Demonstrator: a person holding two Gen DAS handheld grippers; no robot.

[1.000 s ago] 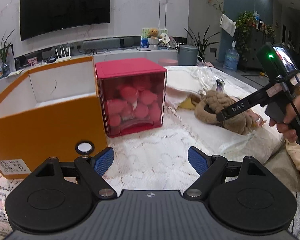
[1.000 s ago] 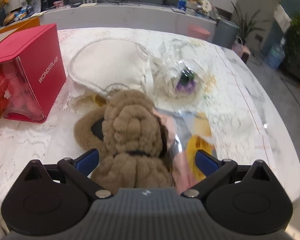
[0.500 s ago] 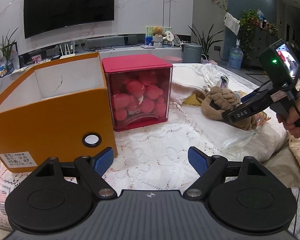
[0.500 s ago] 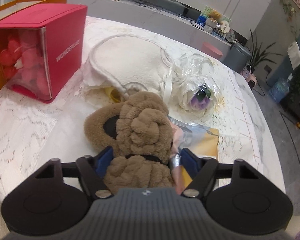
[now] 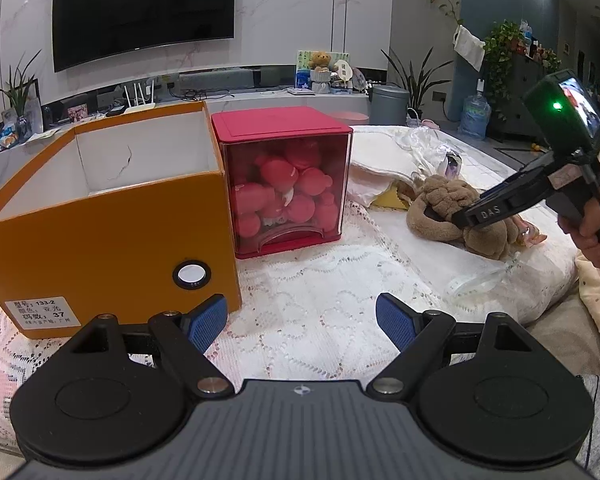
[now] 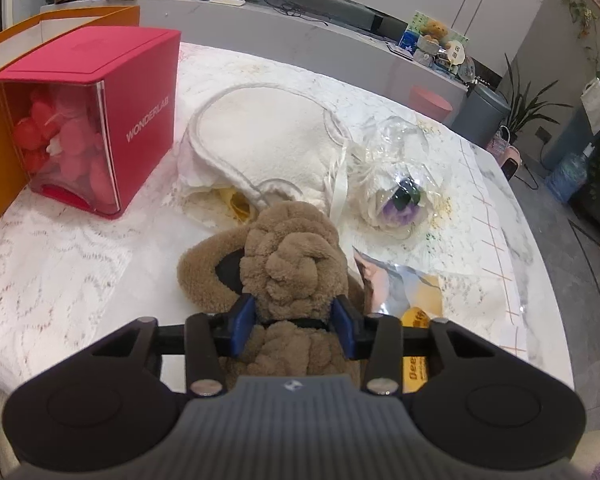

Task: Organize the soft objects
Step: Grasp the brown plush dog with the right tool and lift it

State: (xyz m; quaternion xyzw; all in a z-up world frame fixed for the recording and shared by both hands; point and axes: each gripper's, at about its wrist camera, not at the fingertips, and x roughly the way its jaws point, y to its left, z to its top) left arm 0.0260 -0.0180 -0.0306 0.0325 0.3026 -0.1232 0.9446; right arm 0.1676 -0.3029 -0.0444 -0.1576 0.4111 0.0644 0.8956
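Brown plush toy point(image 6: 296, 264) is lying on the white lace-covered surface point(image 5: 320, 292), in front of a cream fabric pouch point(image 6: 268, 136) and just beside a shiny snack packet point(image 6: 404, 288) on its right. Right tongs point(image 6: 294, 322) are pinching it, both blue pads point(image 6: 242, 322) pressed into the fuzzy body around a dark band at the narrow part, so the fur bulges out above and below the grip. From the left camera you can see the same thing from the side, right tongs point(image 5: 466, 218) reaching into the plush toy point(image 5: 448, 212) with a hand point(image 5: 592, 224) on the handle. Left tongs point(image 5: 300, 320) are spread wide with nothing between them, hanging over the lace near the front corner of an open orange cardboard box point(image 5: 108, 216). Right next to that box, touching or nearly so, sits a red cube container point(image 5: 284, 176) with a clear front, packed with pink and red plush bits. Further back by the pouch there's a clear plastic bag point(image 6: 396, 184) with something purple and green inside, can't really tell what it is
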